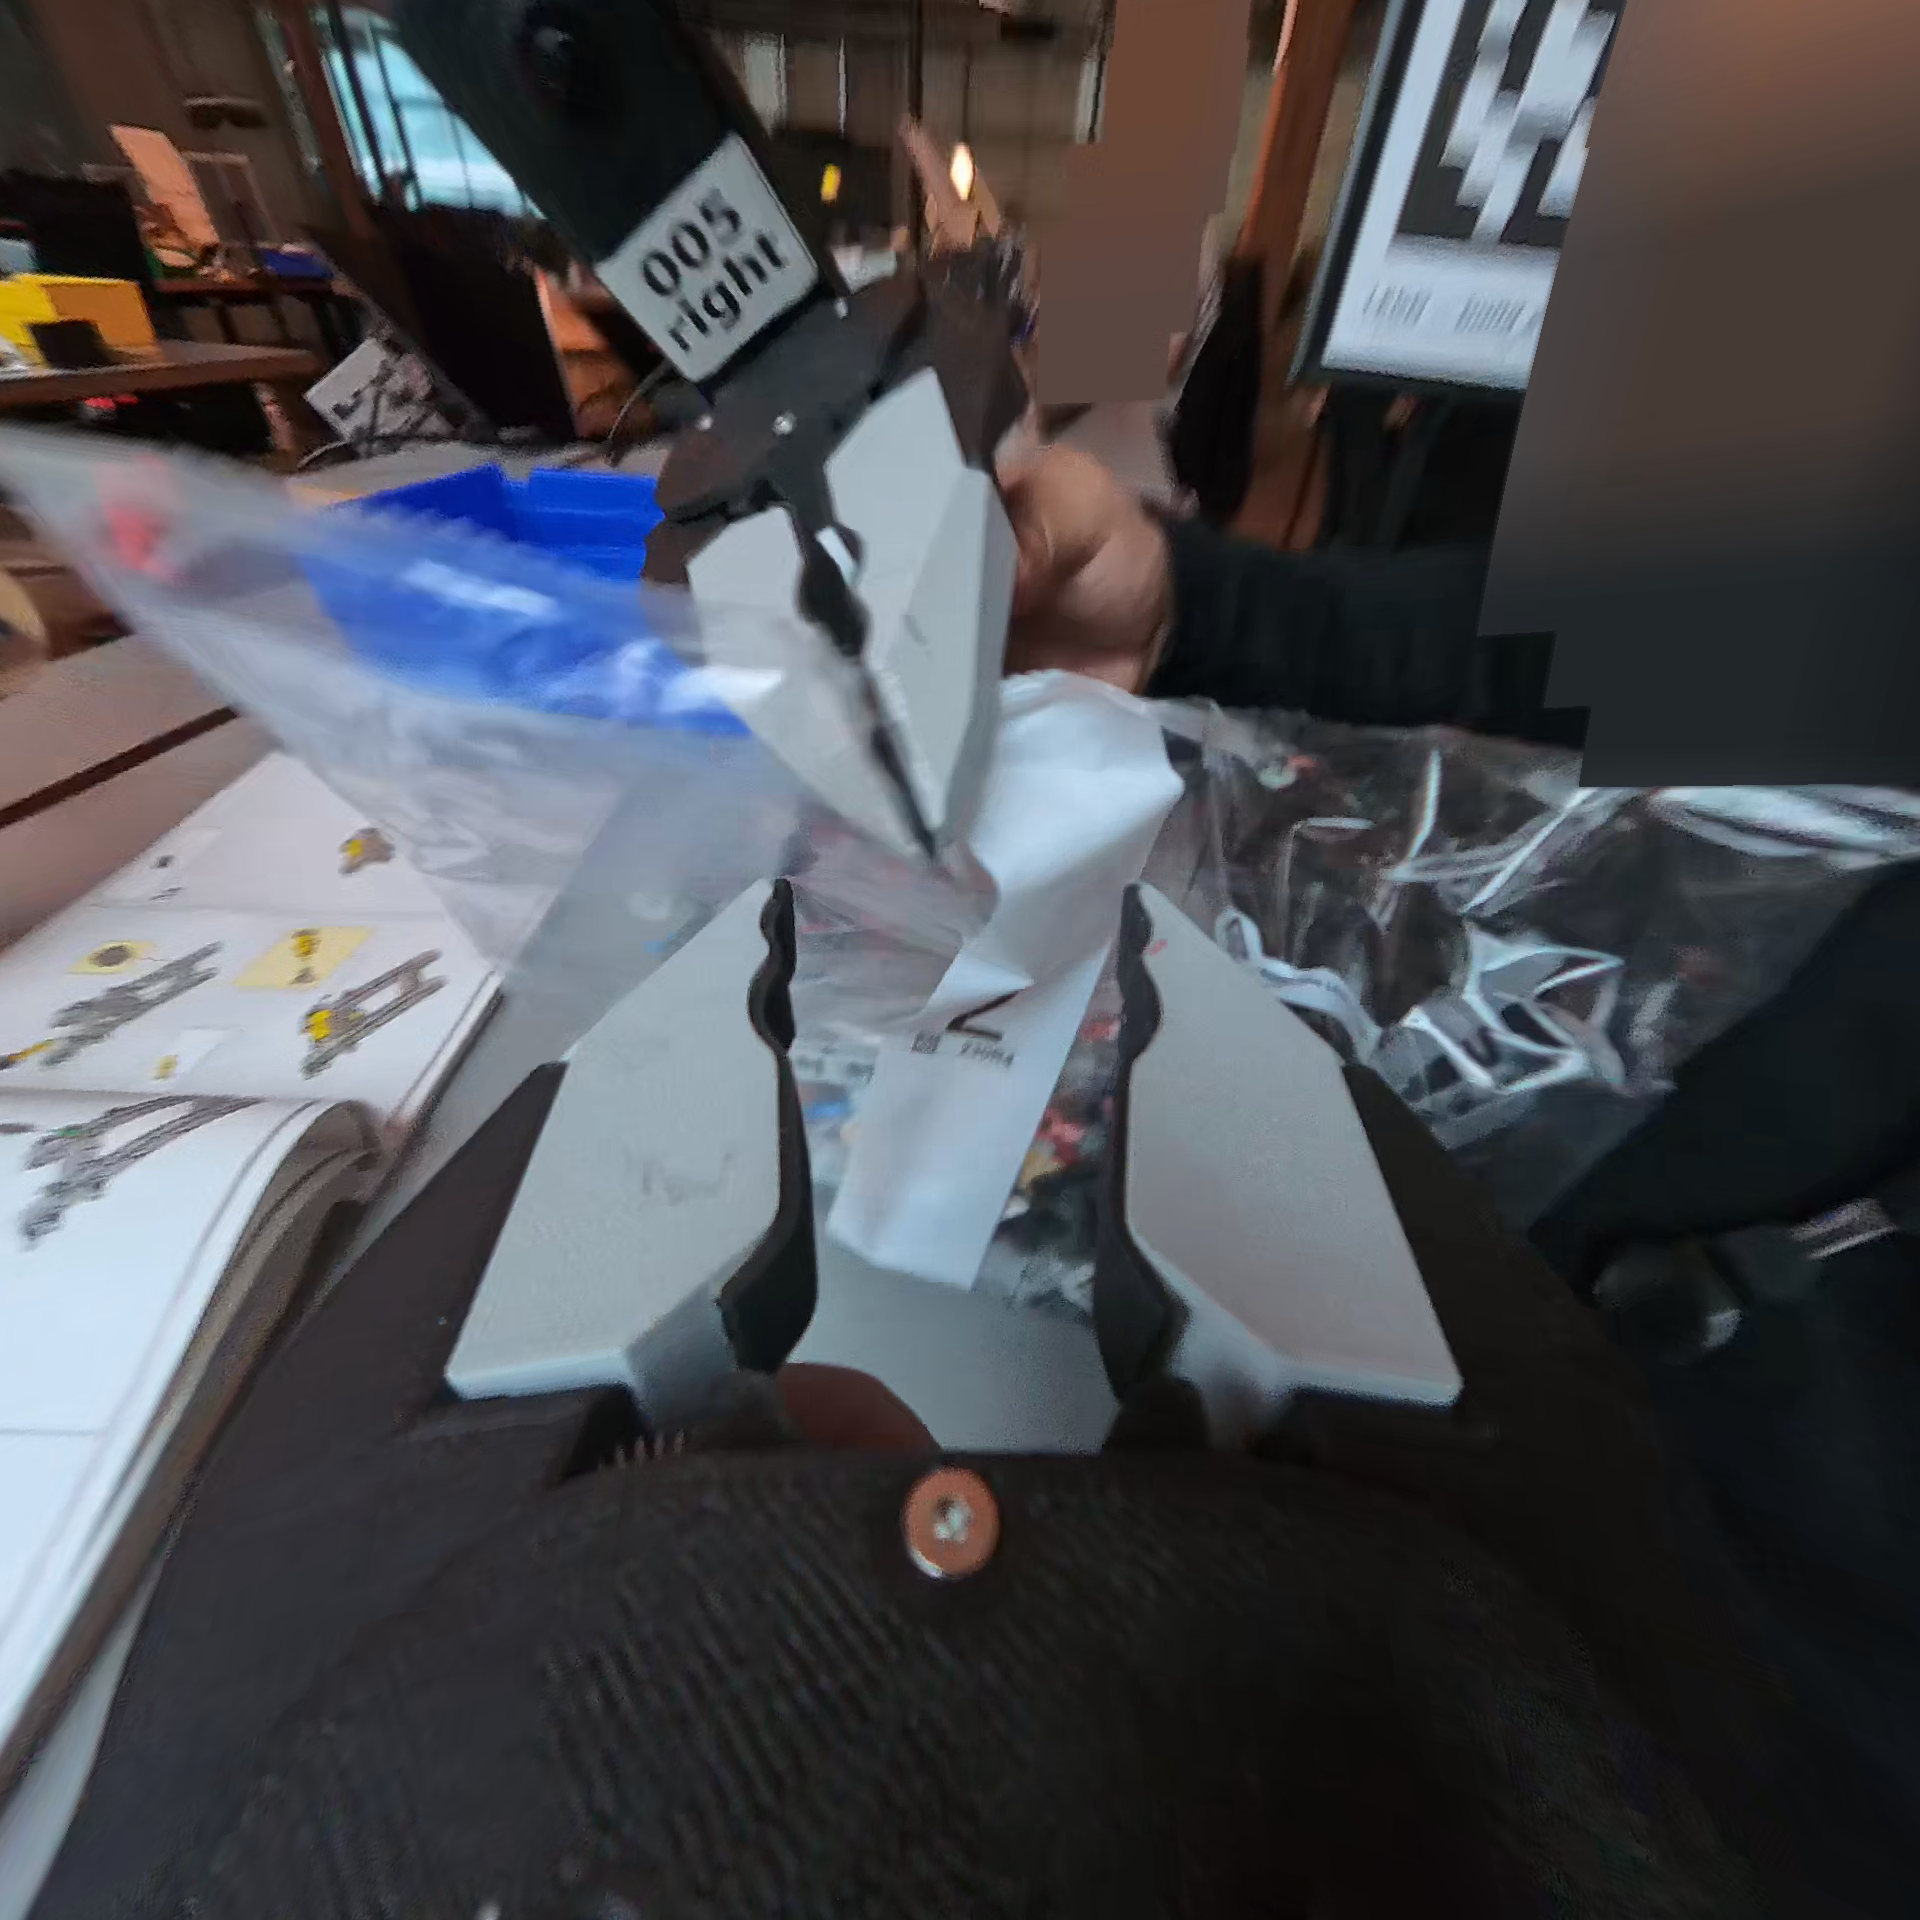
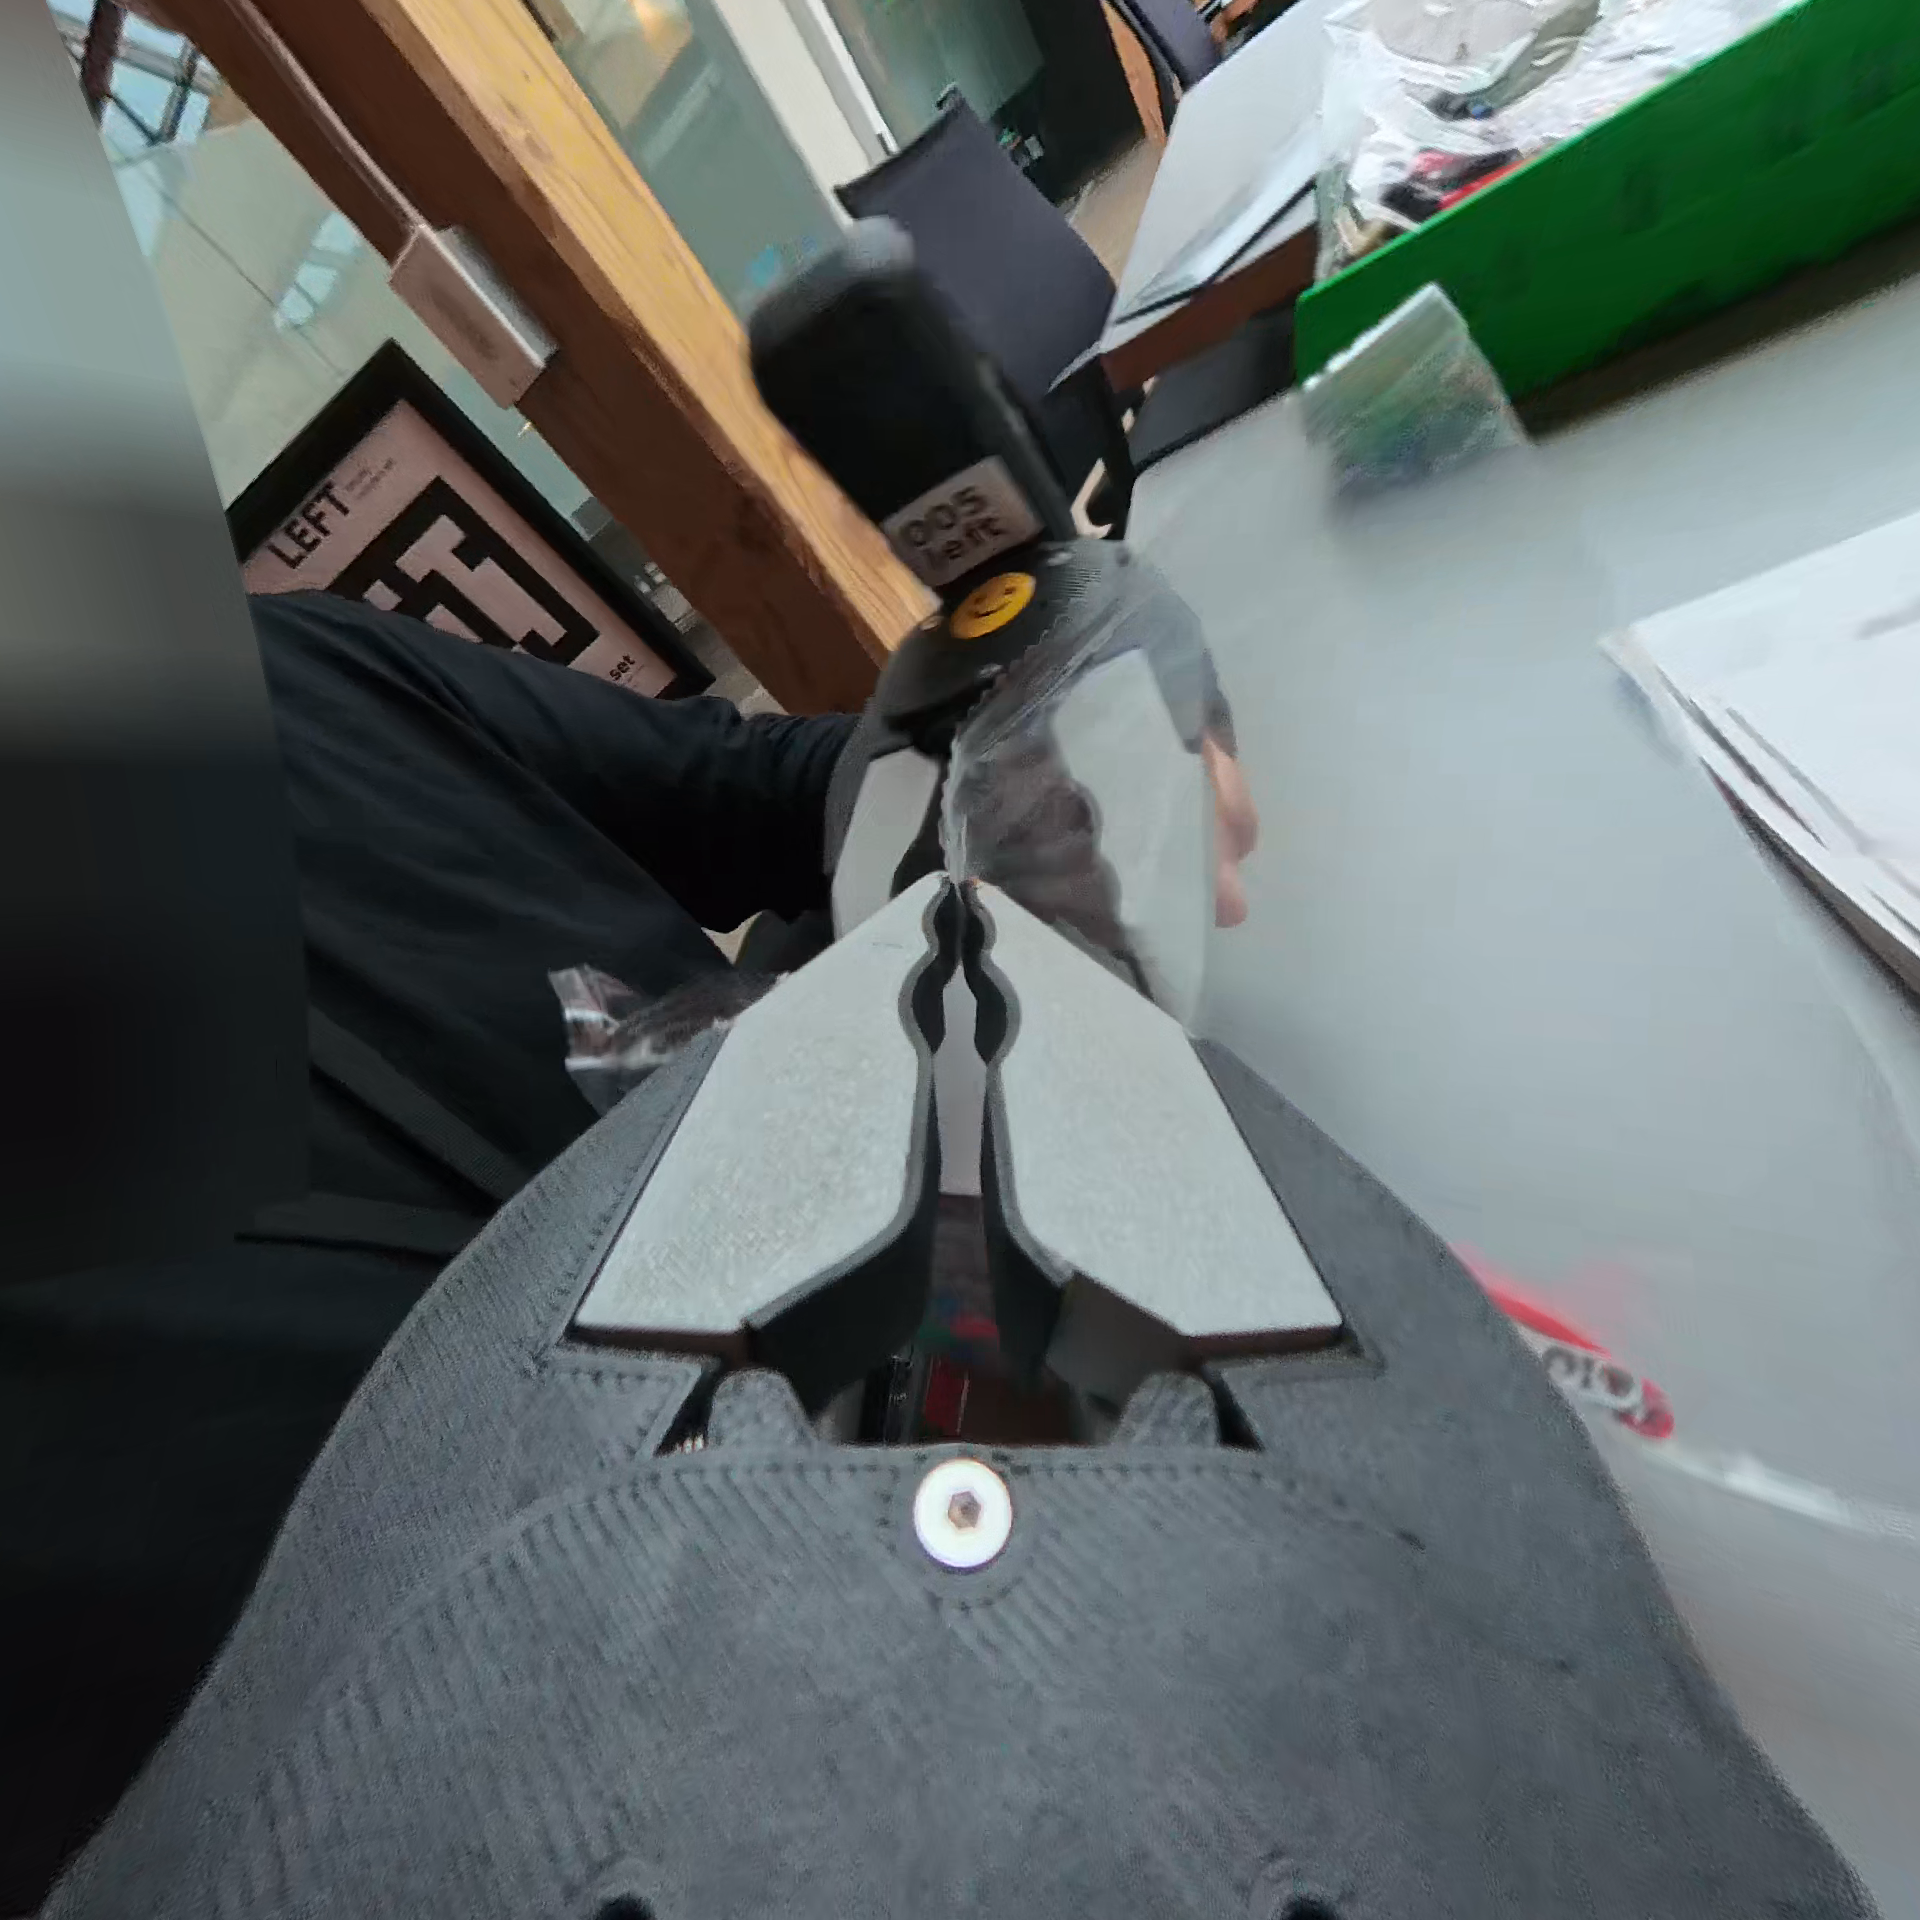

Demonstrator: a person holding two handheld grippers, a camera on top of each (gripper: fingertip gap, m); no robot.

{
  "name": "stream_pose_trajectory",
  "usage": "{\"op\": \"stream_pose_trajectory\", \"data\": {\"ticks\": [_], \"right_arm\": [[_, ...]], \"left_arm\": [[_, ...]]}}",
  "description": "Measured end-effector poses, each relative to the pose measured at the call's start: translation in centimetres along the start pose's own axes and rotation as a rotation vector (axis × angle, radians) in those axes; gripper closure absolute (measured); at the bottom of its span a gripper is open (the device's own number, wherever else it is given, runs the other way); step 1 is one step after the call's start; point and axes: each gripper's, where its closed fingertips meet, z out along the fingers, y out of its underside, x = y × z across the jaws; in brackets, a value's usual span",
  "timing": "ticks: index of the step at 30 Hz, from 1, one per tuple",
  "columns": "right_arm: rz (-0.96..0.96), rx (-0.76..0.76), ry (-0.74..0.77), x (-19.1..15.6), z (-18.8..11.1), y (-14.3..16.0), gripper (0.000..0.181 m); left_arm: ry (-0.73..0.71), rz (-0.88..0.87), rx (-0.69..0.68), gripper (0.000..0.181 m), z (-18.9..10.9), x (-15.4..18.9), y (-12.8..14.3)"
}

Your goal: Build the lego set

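Note:
A clear plastic bag of Lego parts [image 1: 987,1101] with a white paper label hangs in the air between my two grippers. My left gripper [image 1: 956,904] is open, its fingers on either side of the bag without clamping it. My right gripper [image 1: 925,831] comes down from the upper left and is shut on the bag's upper edge. In the right wrist view my right gripper [image 2: 956,888] is closed on a thin strip of the plastic bag [image 2: 1023,800], and the left gripper [image 2: 1013,831] faces it just beyond, open around the bag.
An open instruction booklet [image 1: 208,1039] lies on the grey table at the left, also at the right edge of the right wrist view [image 2: 1818,727]. A blue bin [image 1: 520,520] stands behind. Crumpled plastic bags [image 1: 1455,914] lie at the right. A green bin [image 2: 1662,208] and a small parts bag [image 2: 1403,395] sit farther off.

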Motion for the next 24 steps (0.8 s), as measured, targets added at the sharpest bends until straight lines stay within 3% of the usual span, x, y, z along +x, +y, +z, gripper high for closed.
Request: {"op": "stream_pose_trajectory", "data": {"ticks": [3, 5, 8, 13, 19, 24], "right_arm": [[-0.050, -0.006, 0.005, -1.0, -0.3, -1.4, 0.181], [-0.078, -0.017, 0.069, -0.3, -0.4, -2.0, 0.180], [-0.060, -0.026, 0.057, 0.0, -0.3, -2.3, 0.180], [-0.072, -0.048, 0.091, 0.7, -0.4, -2.4, 0.179], [-0.089, 0.011, 0.114, 0.6, -3.0, -2.2, 0.174], [-0.134, 0.020, 0.278, 2.9, -3.0, -0.1, 0.126]], "left_arm": [[0.093, -0.177, 0.175, 0.142, -1.9, -0.3, -2.8], [0.129, -0.276, 0.210, 0.166, -2.3, -0.8, -3.3], [0.110, -0.305, 0.233, 0.180, -2.4, -1.4, -3.2], [0.058, -0.283, 0.196, 0.181, -2.5, -2.0, -2.7], [0.059, -0.323, 0.178, 0.181, -3.3, -2.6, -2.1], [0.119, -0.392, 0.264, 0.181, -3.7, -2.9, -2.6]]}}
